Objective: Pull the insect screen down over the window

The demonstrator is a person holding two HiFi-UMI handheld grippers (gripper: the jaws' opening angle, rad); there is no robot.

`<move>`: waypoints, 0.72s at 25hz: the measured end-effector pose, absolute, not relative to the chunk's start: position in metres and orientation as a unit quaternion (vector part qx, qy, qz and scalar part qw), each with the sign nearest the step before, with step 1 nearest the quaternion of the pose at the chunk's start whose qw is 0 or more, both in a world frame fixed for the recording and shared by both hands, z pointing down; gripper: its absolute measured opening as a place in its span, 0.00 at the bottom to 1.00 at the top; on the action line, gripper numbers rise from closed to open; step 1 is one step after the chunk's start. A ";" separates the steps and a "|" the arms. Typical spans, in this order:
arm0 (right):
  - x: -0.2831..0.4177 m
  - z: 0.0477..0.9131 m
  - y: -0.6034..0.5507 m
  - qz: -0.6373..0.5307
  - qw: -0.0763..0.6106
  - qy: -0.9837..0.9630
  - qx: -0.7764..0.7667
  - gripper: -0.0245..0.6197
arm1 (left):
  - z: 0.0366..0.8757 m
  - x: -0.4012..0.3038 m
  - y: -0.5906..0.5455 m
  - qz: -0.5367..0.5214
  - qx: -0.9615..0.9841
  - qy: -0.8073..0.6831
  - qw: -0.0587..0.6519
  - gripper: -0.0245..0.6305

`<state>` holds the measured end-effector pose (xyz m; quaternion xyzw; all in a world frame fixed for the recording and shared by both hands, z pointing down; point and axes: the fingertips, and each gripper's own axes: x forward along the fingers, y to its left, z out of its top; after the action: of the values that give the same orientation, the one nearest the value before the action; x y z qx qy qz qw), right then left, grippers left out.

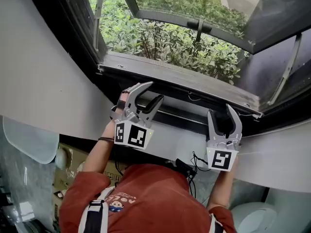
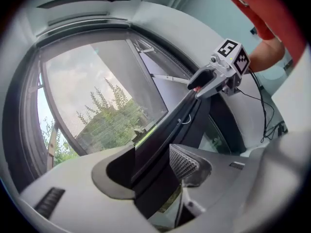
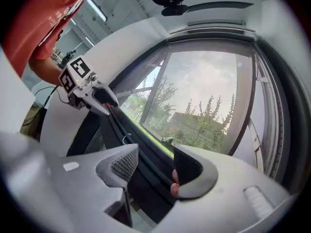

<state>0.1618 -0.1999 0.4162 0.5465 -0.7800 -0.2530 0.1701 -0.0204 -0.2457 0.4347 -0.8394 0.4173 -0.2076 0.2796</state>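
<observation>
The insect screen's dark pull bar [image 1: 184,114] lies along the foot of the window, its long axis running left to right just under the weathered sill [image 1: 184,79]. The left gripper [image 1: 153,92] and right gripper [image 1: 220,111] both straddle it, fingers spread and not clamped. Green shrubs [image 1: 160,38] grow outside, and a white wall [image 1: 39,72] surrounds the frame.

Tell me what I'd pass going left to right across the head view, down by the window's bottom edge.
Curved white wall → grey left hand-held gripper → grey right hand-held gripper → slim grey metal window stay.
</observation>
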 end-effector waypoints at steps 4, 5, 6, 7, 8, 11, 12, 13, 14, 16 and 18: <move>0.162 0.406 -0.197 -0.241 0.103 -0.786 0.560 0.41 | 0.431 -0.027 -0.240 -0.156 -0.848 0.446 0.238 0.38; 0.163 0.405 -0.196 -0.233 0.089 -0.785 0.567 0.41 | 0.429 -0.028 -0.239 -0.143 -0.850 0.452 0.228 0.38; 0.164 0.405 -0.195 -0.224 0.078 -0.783 0.575 0.41 | 0.429 -0.028 -0.237 -0.129 -0.853 0.458 0.216 0.38; 0.166 0.406 -0.194 -0.214 0.068 -0.781 0.583 0.40 | 0.428 -0.028 -0.235 -0.117 -0.855 0.462 0.205 0.38; 0.167 0.407 -0.193 -0.205 0.061 -0.779 0.590 0.40 | 0.429 -0.028 -0.234 -0.106 -0.857 0.466 0.193 0.38; 0.169 0.418 -0.189 -0.180 0.055 -0.778 0.599 0.40 | 0.434 -0.026 -0.231 -0.087 -0.860 0.473 0.167 0.38; 0.169 0.421 -0.188 -0.175 0.054 -0.778 0.600 0.40 | 0.435 -0.025 -0.230 -0.083 -0.861 0.476 0.160 0.38; 0.169 0.422 -0.186 -0.171 0.050 -0.778 0.603 0.40 | 0.436 -0.025 -0.229 -0.078 -0.861 0.478 0.152 0.38; 0.169 0.423 -0.185 -0.167 0.043 -0.776 0.607 0.40 | 0.437 -0.025 -0.228 -0.072 -0.862 0.481 0.143 0.38; 0.172 0.425 -0.184 -0.157 0.029 -0.769 0.619 0.40 | 0.440 -0.025 -0.227 -0.056 -0.862 0.489 0.123 0.38; 0.175 0.427 -0.182 -0.150 0.016 -0.760 0.633 0.40 | 0.443 -0.027 -0.226 -0.040 -0.860 0.497 0.103 0.37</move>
<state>0.1751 -0.1817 0.4272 0.6327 -0.7595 -0.1503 0.0160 -0.0272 -0.2255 0.4432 -0.8604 0.4974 -0.0399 0.1033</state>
